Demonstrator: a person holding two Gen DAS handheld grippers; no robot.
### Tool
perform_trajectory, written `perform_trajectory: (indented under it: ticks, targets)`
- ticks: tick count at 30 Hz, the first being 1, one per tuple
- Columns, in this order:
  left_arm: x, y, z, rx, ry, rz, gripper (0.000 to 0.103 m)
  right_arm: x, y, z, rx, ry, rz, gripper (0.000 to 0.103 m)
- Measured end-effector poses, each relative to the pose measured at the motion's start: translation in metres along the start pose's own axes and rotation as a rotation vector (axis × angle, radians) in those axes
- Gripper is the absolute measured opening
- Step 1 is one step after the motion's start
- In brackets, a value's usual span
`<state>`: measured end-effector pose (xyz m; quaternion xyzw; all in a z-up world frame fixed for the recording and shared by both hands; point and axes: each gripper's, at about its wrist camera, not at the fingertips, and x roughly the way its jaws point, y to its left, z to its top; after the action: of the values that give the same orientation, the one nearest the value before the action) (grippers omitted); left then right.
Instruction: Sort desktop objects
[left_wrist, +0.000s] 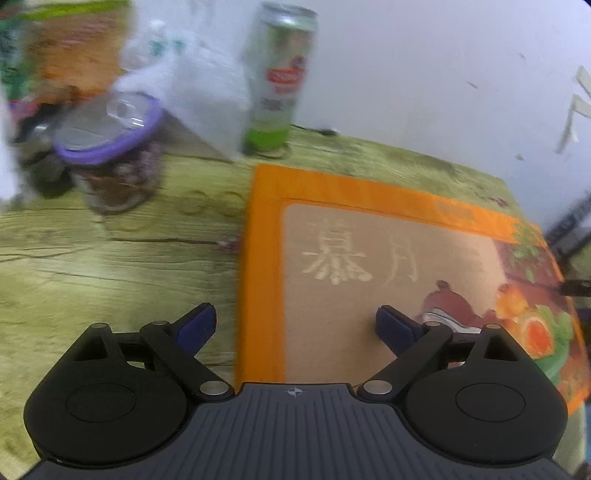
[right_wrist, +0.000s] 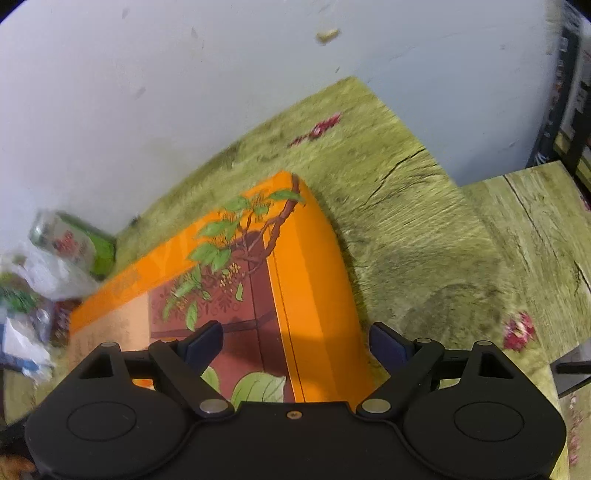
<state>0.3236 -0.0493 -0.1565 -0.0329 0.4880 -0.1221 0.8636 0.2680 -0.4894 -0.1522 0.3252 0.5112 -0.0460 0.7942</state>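
Observation:
A flat orange gift box (left_wrist: 369, 266) with gold characters and a fruit picture lies on the green wood-grain table (left_wrist: 92, 266). My left gripper (left_wrist: 295, 326) is open and empty; its jaws straddle the box's left edge from just above. In the right wrist view the same box (right_wrist: 306, 266) shows its leafy right end. My right gripper (right_wrist: 295, 345) is open and empty, straddling the box's right edge. A green and silver can (left_wrist: 279, 79) stands at the back by the wall. A jar with a purple lid (left_wrist: 110, 147) stands at the back left.
A white plastic bag (left_wrist: 195, 85) and a green and orange packet (left_wrist: 70, 48) sit at the back left against the wall. The can (right_wrist: 70, 236) and bag (right_wrist: 48, 273) also show in the right wrist view. A second table surface (right_wrist: 535, 229) adjoins on the right.

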Motion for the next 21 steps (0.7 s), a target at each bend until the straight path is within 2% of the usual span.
perform_trajectory:
  ticks: [6,12,15,21]
  targets:
    - [-0.056,-0.003,-0.016,-0.026,-0.072,0.082,0.098,-0.055,-0.004,-0.020,-0.004,-0.080,-0.001,0.086]
    - [-0.124,-0.036,-0.044,-0.027,-0.149,0.089,0.101,-0.098,0.013,-0.051,-0.124,-0.147,0.047,0.090]
    - [-0.157,-0.055,-0.056,-0.025,-0.200,0.080,0.103,-0.122,0.026,-0.067,-0.198,-0.176,0.042,0.090]
    - [-0.214,-0.078,-0.068,0.022,-0.349,0.096,0.103,-0.175,0.066,-0.106,-0.301,-0.279,0.023,0.098]
